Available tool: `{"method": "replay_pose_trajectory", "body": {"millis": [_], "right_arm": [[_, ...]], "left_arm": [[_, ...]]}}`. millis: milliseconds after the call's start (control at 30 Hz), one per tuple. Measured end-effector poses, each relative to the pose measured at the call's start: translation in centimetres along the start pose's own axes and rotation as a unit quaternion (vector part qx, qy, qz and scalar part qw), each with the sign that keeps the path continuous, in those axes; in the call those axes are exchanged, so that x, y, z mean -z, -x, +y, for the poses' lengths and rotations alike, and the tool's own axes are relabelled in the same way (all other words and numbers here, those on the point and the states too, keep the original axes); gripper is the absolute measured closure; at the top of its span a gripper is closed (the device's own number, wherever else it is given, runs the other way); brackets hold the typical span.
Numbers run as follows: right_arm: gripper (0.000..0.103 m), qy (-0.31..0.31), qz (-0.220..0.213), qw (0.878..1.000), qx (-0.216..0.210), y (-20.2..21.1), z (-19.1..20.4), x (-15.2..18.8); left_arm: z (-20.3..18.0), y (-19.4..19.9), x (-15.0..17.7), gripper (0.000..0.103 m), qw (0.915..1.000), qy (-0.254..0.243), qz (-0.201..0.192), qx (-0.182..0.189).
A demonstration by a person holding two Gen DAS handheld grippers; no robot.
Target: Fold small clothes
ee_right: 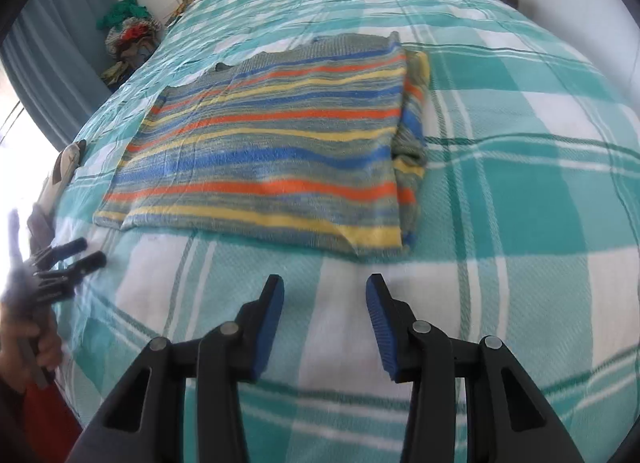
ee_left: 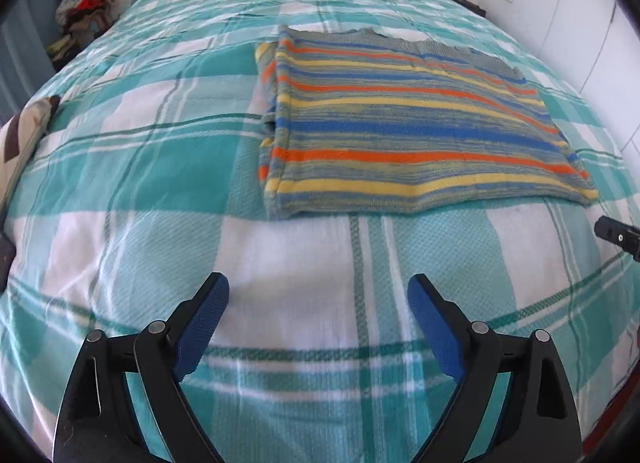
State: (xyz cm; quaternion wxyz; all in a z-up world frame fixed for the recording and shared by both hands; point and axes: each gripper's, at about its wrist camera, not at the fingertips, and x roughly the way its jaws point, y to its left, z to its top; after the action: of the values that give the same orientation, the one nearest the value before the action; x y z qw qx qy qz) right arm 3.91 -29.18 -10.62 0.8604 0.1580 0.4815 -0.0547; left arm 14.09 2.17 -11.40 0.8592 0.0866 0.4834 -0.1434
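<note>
A striped knit garment (ee_left: 400, 123) (ee_right: 272, 143) in blue, orange, yellow and grey lies folded flat on the bed, with a tucked layer showing along one side. My left gripper (ee_left: 318, 283) hovers over the bedspread just short of the garment's near edge, open, with nothing between its blue pads. My right gripper (ee_right: 324, 281) is likewise open and empty, a little short of the near hem. In the right wrist view the left gripper (ee_right: 86, 253) shows at the far left, held by a hand (ee_right: 24, 343). One black finger of the right gripper (ee_left: 616, 234) pokes in at the left wrist view's right edge.
The teal and white checked bedspread (ee_left: 120, 183) (ee_right: 520, 183) covers the whole bed. A heap of loose clothes (ee_left: 84, 3) (ee_right: 128, 31) sits beyond the far corner. A patterned cushion (ee_left: 28, 127) lies at one bed edge. A white wall (ee_left: 580, 23) runs along the other side.
</note>
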Motion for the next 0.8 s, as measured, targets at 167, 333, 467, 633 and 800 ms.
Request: {"method": "replay_pose_trajectory", "body": {"millis": [167, 333, 467, 633, 800], "right_arm": [[0.029, -0.043, -0.05, 0.996, 0.053, -0.3, -0.6, 3.8], [0.012, 0.009, -0.073, 0.994, 0.076, -1.5, 1.0, 4.9], [0.006, 0.03, -0.074, 0.993, 0.092, -2.2, 1.7, 5.2], [0.005, 0.032, -0.076, 0.992, 0.093, -2.3, 1.7, 5.2], [0.004, 0.036, -0.074, 0.992, 0.096, -2.6, 1.8, 5.2]], "left_arm": [[1.7, -1.7, 1.4, 0.001, 0.9985, 0.043, 0.004, -0.033], [2.0, -2.7, 2.6, 0.001, 0.9986, 0.048, -0.015, -0.019], [2.1, -2.6, 3.0, 0.001, 0.9983, 0.048, -0.027, -0.017], [2.0, -2.5, 3.1, 0.001, 0.9982, 0.046, -0.034, -0.02], [1.9, -2.6, 3.1, 0.001, 0.9981, 0.045, -0.037, -0.023]]}}
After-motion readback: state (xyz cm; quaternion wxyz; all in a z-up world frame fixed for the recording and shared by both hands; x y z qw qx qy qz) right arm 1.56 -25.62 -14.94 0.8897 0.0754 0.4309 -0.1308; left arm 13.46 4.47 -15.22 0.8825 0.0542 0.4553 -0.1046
